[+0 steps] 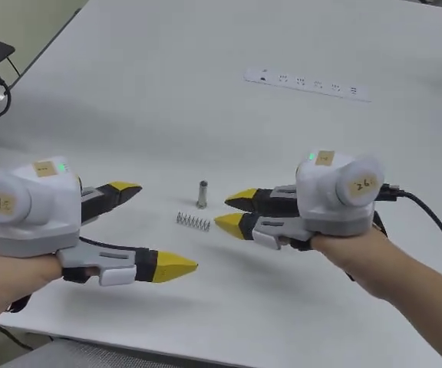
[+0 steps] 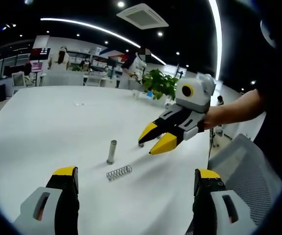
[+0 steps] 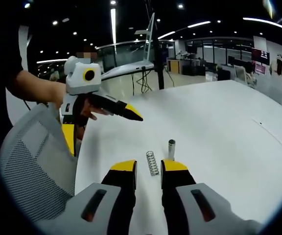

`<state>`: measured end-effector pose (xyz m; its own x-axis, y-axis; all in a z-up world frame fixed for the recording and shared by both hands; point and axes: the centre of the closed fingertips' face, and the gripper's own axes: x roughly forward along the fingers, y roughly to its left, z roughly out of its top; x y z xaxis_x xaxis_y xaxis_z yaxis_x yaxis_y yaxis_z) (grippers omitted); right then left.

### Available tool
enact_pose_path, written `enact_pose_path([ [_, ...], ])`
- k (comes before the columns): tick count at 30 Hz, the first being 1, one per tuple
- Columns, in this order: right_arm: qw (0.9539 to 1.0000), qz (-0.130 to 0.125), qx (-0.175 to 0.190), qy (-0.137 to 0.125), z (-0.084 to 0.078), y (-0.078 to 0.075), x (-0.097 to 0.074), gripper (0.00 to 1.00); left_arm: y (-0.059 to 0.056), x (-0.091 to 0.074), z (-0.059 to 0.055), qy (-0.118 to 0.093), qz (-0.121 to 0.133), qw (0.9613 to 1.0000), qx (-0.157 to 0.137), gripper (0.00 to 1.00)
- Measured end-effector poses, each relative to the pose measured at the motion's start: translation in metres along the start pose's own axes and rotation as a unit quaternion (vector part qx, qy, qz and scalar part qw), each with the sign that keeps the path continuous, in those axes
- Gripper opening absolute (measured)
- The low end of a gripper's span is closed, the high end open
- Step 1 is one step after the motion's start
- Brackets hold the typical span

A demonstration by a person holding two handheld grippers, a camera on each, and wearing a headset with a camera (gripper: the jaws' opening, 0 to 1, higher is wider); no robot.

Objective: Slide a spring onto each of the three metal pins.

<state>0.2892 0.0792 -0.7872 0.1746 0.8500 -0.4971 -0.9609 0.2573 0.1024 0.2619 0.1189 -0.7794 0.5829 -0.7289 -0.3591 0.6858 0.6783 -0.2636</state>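
Near the front edge of the table [image 1: 129,92], a spring [image 1: 193,221] lies beside an upright metal pin [image 1: 202,194], between the left gripper [image 1: 162,226], jaws wide apart, and the right gripper [image 1: 227,211], jaws narrowly parted (the head view adds a power strip [image 1: 307,83]).

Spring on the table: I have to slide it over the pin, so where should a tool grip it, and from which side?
Grip the spring across its coils near one end, leaving the other end free for the upright pin. It lies flat on its side, so come down from above. The open right tool looks nearest.
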Motion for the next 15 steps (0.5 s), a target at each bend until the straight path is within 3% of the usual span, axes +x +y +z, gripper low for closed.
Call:
enact_pose_path([
  [15, 0.9992, 0.009, -0.005, 0.039, -0.017, 0.002, 0.033, 0.16, 0.001, -0.001, -0.001, 0.002, -0.001, 1.0, -0.002, 0.95],
])
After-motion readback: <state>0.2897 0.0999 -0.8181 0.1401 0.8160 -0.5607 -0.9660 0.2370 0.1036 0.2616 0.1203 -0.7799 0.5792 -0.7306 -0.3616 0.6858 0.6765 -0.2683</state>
